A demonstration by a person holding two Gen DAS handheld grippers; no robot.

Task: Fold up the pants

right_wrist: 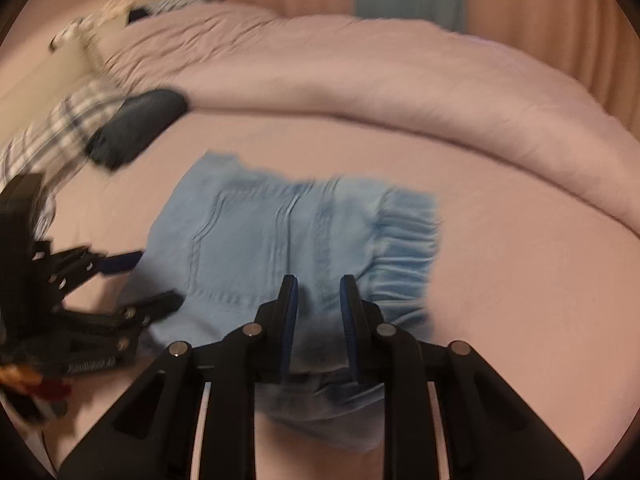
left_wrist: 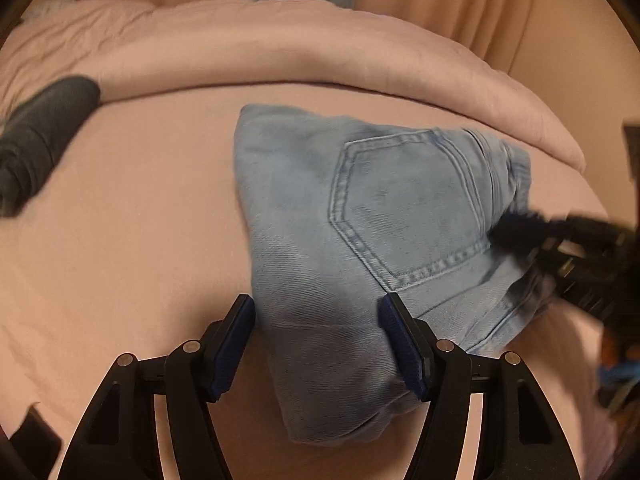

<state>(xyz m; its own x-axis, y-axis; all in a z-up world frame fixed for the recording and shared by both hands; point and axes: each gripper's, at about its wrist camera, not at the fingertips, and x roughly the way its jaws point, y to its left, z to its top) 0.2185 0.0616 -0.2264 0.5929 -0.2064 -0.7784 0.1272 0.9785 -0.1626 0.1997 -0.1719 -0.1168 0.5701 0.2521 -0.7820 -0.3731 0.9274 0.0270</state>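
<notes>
Nearest me, the left gripper (left_wrist: 318,344) angles down over the folded jeans (left_wrist: 360,216), its jaws standing wide on either side of the bundle's near corner, pads clear of the denim, so it holds nothing. I'd guess it is spread that way to straddle the thick fold. Beside it, the right gripper (right_wrist: 318,320) also tilts downward over the waistband end; its jaws sit close together but with a gap, and no cloth is visibly pinched between them. The jeans lie as a compact bundle, back pocket (left_wrist: 404,204) up, on the pink sheet (left_wrist: 140,220) in the middle of the bed. Farther off lie a dark rolled garment (left_wrist: 44,136) and the bunched comforter (left_wrist: 320,56).
</notes>
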